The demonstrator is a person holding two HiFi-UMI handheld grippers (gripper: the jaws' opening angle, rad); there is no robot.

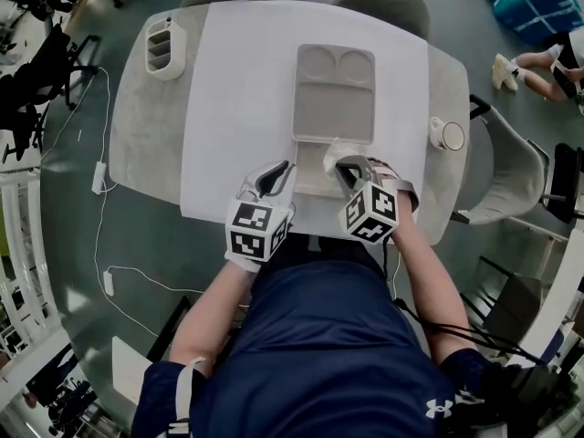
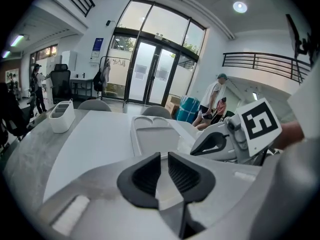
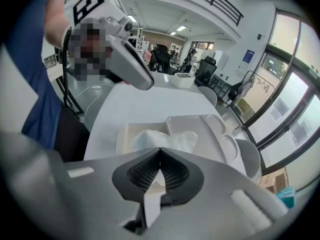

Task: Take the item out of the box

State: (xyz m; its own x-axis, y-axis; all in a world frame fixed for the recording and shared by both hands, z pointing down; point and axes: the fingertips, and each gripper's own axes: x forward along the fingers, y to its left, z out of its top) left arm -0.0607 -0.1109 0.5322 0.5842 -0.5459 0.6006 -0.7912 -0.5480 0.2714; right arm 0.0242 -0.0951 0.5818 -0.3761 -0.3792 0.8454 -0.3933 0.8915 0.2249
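Open box (image 1: 308, 170) sits at the worktop's (image 1: 228, 108) near edge, lid (image 1: 335, 94) folded back. Right gripper (image 3: 160, 151) is closed at its tips on the crumpled white item (image 3: 167, 138), which is in the box. Left gripper (image 2: 164, 156) is just beside the box, its jaws a narrow slit apart, empty.

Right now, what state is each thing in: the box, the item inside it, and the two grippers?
Box: open, lid folded back flat on the table.
White crumpled item: lying in the box's base, not yet lifted out.
Left gripper: fingers slightly apart, nothing between them, beside the box.
Right gripper: fingers closed tip to tip at the item's edge; a pinch on it cannot be confirmed.
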